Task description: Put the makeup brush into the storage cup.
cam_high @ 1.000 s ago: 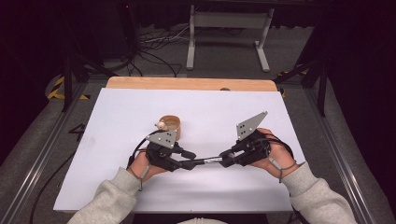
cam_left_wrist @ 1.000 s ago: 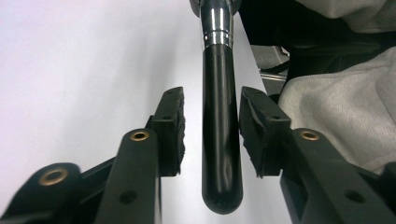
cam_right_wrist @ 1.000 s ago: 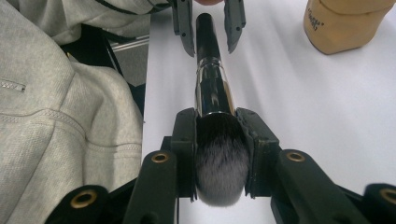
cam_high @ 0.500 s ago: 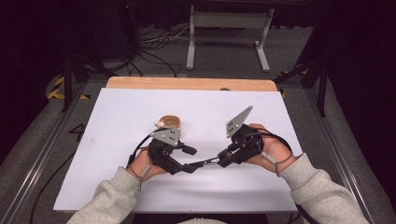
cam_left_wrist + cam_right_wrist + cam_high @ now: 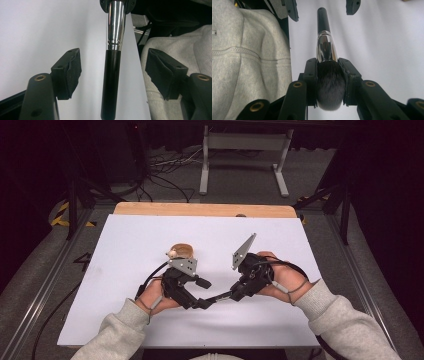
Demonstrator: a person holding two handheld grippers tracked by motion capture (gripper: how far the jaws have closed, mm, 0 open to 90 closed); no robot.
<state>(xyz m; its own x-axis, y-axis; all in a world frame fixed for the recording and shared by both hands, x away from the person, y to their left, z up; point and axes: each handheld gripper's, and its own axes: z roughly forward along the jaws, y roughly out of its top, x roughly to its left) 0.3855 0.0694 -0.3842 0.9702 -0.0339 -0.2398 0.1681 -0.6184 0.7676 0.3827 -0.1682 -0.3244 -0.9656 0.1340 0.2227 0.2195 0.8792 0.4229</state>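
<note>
A makeup brush (image 5: 325,47) with a black handle, a silver ferrule and dark bristles lies level between the two grippers above the white table sheet (image 5: 280,245). My right gripper (image 5: 329,67) is shut on the bristle head, seen also in the high view (image 5: 236,295). My left gripper (image 5: 113,72) faces it from the other end. Its jaws have just been opening, and the handle (image 5: 111,82) runs between the pads (image 5: 73,67) without touching them. In the high view the left gripper (image 5: 204,293) sits left of the brush (image 5: 220,297).
A small round tan object (image 5: 181,251) sits on the sheet just beyond the left gripper. A grey sleeve (image 5: 249,62) lies close beside the brush. A wooden board edge (image 5: 200,209) runs along the far side, with a metal stand (image 5: 205,165) behind.
The left gripper's jaws have spread apart off the brush handle. The right gripper has shifted slightly leftward and tilted, still gripping the bristle head.
</note>
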